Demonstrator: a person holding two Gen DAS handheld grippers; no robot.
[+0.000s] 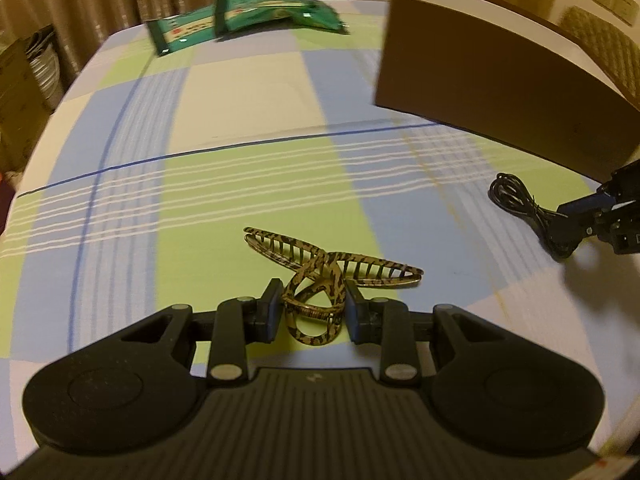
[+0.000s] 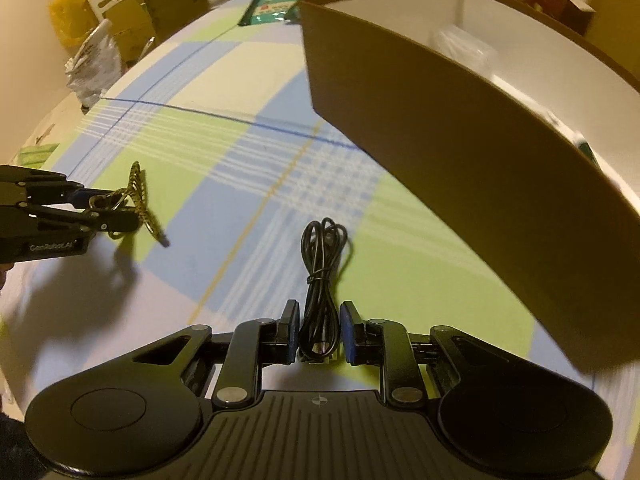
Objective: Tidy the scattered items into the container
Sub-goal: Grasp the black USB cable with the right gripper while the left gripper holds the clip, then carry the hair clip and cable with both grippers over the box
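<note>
Both claws loaded beside the box – clip in the left, cable in the right.

The counter (image 1: 248,92) wears a checked cloth of green, blue and cream, and the brown box (image 2: 460,128) stands open on it, white inside, with something pale lying at its far end. Two green packets (image 1: 248,20) lie overlapped at the far edge, well apart from the box. The left claw (image 1: 310,314) is clamped on the looped handles of a tortoiseshell hair clip (image 1: 332,264), whose toothed arms splay out ahead, clear of the cloth. The right claw (image 2: 319,334) – narrow – grips a bundled black cable (image 2: 320,276), with the coil sticking forward near the box's front wall.
</note>
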